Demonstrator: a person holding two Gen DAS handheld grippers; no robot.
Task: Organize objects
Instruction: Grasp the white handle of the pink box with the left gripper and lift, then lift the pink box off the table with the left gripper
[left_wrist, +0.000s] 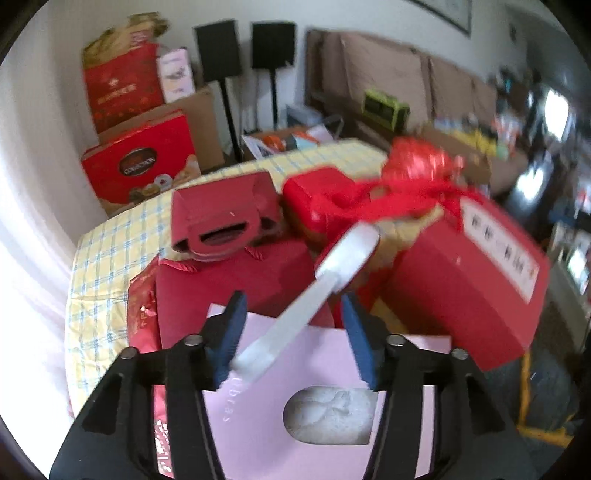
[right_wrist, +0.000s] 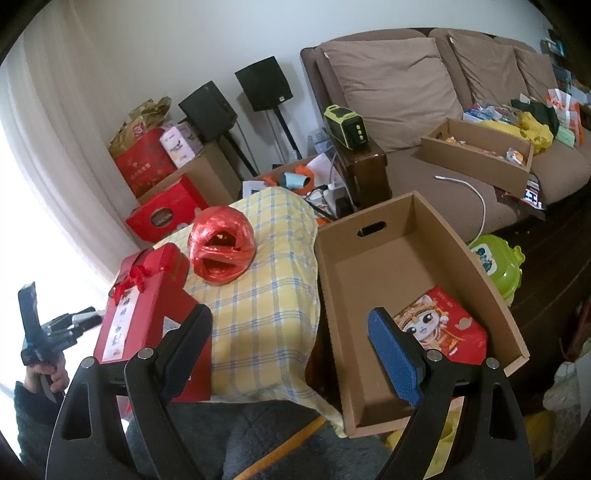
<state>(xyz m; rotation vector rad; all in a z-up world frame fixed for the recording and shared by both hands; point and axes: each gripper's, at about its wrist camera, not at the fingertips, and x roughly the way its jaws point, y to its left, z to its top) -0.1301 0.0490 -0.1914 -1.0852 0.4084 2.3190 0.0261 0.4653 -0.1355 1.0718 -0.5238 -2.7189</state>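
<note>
Left wrist view: left gripper (left_wrist: 291, 332) part-open, white ribbon handle (left_wrist: 314, 295) of the pink paper bag (left_wrist: 314, 373) loose between the pads; red gift boxes (left_wrist: 461, 284) at 1 o'clock remain unsorted. Right wrist view: right gripper (right_wrist: 291, 354) wide open, empty; brown cardboard tray (right_wrist: 388, 236) at 1 o'clock holds one red cartoon packet (right_wrist: 443, 325); red twine ball (right_wrist: 221, 247) waits on the yellow checked bench (right_wrist: 273, 295). Task judged barely begun.

A table draped in a yellow checked cloth (right_wrist: 258, 295) carries the things. On it sit a ball of red twine (right_wrist: 221, 245), a long red gift box (right_wrist: 144, 314) tied with ribbon, and a small dark red carton (left_wrist: 221, 218). An open cardboard box (right_wrist: 413, 236) stands just beside the table's right edge.
</note>
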